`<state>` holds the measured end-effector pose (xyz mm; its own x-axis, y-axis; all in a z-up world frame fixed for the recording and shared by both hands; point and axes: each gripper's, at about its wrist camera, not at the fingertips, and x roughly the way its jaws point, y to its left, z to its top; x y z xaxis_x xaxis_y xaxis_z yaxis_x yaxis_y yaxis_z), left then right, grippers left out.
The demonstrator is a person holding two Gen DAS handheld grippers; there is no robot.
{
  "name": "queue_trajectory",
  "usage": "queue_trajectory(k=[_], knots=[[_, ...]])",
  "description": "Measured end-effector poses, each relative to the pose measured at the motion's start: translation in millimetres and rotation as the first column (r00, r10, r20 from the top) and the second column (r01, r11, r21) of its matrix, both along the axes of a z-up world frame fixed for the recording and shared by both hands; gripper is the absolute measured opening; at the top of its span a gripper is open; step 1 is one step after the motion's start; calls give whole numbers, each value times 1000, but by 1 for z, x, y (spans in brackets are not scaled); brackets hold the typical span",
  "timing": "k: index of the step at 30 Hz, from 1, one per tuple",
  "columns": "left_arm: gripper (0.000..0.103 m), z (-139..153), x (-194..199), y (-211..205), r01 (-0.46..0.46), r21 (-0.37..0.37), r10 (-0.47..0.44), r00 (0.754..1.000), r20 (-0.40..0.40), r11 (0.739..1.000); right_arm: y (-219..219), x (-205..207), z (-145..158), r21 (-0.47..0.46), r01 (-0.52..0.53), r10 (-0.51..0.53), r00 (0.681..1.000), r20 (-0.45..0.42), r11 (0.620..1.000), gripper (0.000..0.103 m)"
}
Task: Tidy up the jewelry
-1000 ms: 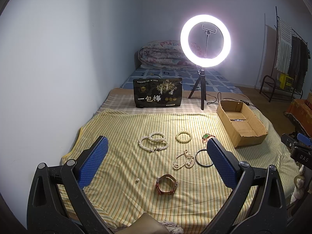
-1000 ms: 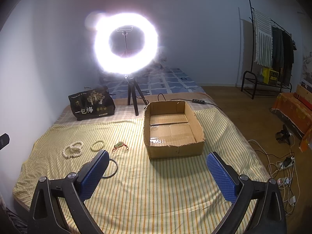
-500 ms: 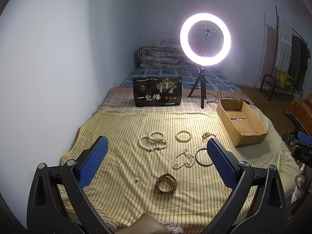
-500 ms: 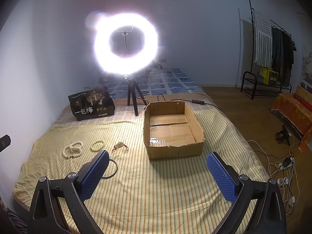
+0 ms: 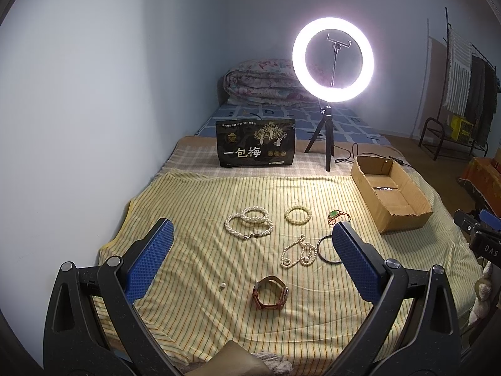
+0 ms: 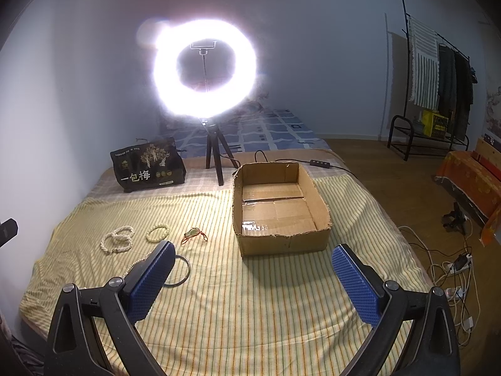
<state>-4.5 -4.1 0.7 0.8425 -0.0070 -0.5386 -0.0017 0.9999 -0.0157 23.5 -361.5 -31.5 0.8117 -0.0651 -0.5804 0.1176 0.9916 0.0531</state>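
Note:
Jewelry lies on a yellow striped cloth (image 5: 194,206): a brown leather watch (image 5: 270,292), a loose pearl (image 5: 222,285), a pearl necklace (image 5: 248,226), a thin bead strand (image 5: 297,251), a pale bead bracelet (image 5: 297,214), a dark bangle (image 5: 325,248) and a green pendant on red cord (image 5: 336,214). An open cardboard box (image 6: 278,206) stands empty on the right. My left gripper (image 5: 249,252) is open above the watch. My right gripper (image 6: 250,272) is open, in front of the box, apart from it.
A lit ring light on a tripod (image 5: 332,62) and a black printed bag (image 5: 256,147) stand behind the cloth. A folded quilt (image 5: 263,83) lies at the wall. A clothes rack (image 6: 438,78) and floor cables (image 6: 454,263) are to the right.

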Motion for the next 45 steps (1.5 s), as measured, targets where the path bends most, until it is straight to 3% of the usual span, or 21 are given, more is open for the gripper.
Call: queue_trajectory(k=[22, 37, 45], knots=[[103, -22, 20, 21, -35, -6, 34, 993, -113, 999, 32, 19, -7, -62, -28, 25, 999, -46, 998, 102], [102, -50, 38, 37, -20, -75, 1, 970, -241, 997, 46, 37, -19, -109, -46, 37, 996, -86, 993, 102], [83, -71, 51, 45, -18, -138, -31, 939, -342, 990, 48, 65, -34, -79, -129, 114, 980, -165, 989, 92]])
